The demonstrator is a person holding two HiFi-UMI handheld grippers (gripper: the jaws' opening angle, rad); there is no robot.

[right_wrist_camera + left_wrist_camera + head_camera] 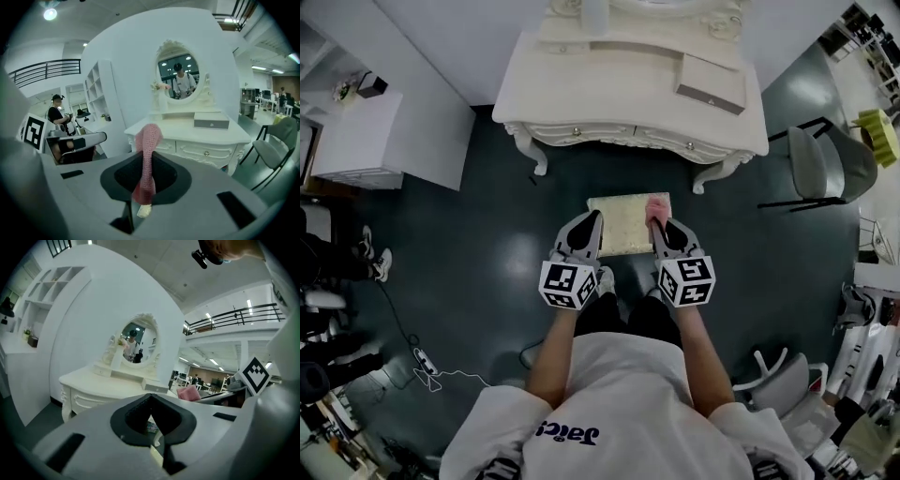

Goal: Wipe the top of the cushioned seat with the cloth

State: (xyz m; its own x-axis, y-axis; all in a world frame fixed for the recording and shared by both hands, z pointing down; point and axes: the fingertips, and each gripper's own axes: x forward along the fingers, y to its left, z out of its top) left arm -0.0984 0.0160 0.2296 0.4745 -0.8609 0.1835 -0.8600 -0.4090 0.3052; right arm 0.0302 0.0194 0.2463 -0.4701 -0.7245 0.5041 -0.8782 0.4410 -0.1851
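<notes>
The cushioned seat (622, 228) is a small cream stool on the dark floor, just in front of the dressing table. Both grippers hang over its near edge. My right gripper (659, 225) is shut on a pink cloth (657, 205), which sticks up from between the jaws over the seat's right end. In the right gripper view the cloth (147, 157) stands upright, pinched in the jaws. My left gripper (592, 220) is over the seat's left part, jaws closed together and holding nothing. The left gripper view shows the cloth (189, 393) at the right.
A white dressing table (581, 89) with an oval mirror (178, 79) stands right behind the seat, a grey box (711, 82) on top. A grey chair (825, 169) is at the right, a white cabinet (370, 141) at the left. A cable (427, 366) lies on the floor.
</notes>
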